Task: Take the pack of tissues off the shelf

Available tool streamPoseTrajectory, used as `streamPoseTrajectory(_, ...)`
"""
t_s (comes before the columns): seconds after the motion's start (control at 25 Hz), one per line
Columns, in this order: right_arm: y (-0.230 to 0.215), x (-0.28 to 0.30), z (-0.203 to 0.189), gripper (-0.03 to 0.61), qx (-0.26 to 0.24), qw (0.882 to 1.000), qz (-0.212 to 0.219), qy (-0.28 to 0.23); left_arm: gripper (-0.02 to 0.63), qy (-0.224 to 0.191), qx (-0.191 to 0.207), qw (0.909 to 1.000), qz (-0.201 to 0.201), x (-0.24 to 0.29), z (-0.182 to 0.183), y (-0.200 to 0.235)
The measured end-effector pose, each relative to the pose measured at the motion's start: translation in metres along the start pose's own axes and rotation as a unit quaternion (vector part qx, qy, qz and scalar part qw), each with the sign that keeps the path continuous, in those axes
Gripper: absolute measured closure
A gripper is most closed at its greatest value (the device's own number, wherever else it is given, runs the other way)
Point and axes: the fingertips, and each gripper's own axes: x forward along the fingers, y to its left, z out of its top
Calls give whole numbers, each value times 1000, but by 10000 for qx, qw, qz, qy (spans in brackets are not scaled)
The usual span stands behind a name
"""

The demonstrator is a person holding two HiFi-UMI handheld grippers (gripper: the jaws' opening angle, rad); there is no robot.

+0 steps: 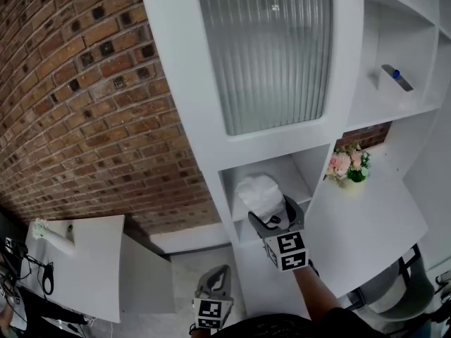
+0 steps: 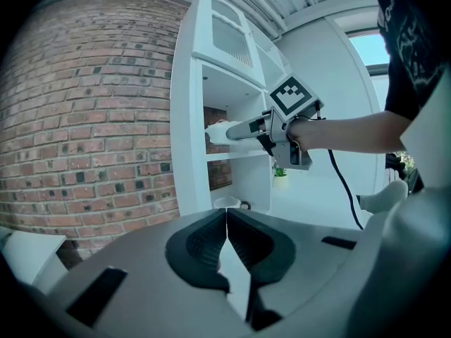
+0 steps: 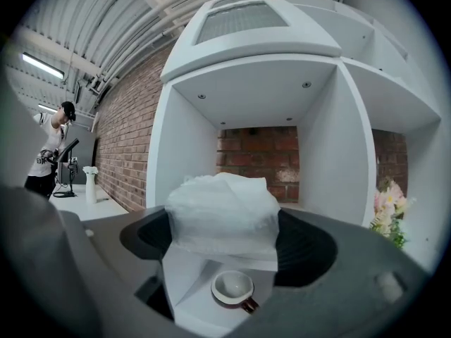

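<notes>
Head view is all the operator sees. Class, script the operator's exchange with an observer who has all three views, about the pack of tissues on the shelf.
Operator: Has the right tool got the pack of tissues?
Observer: Yes. The right gripper view shows the pack filling the gap, with both pads pressing its sides.
Operator: Is anything beneath it to mind?
Observer: A cup stands on the lower shelf, below the pack.
</notes>
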Motion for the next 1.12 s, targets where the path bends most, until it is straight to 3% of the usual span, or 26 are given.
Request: streamPoseTrajectory(1.12,23,-108,-45,161,114,9999,24,-23,603,76,9,9996,-278,-37,-18,-45)
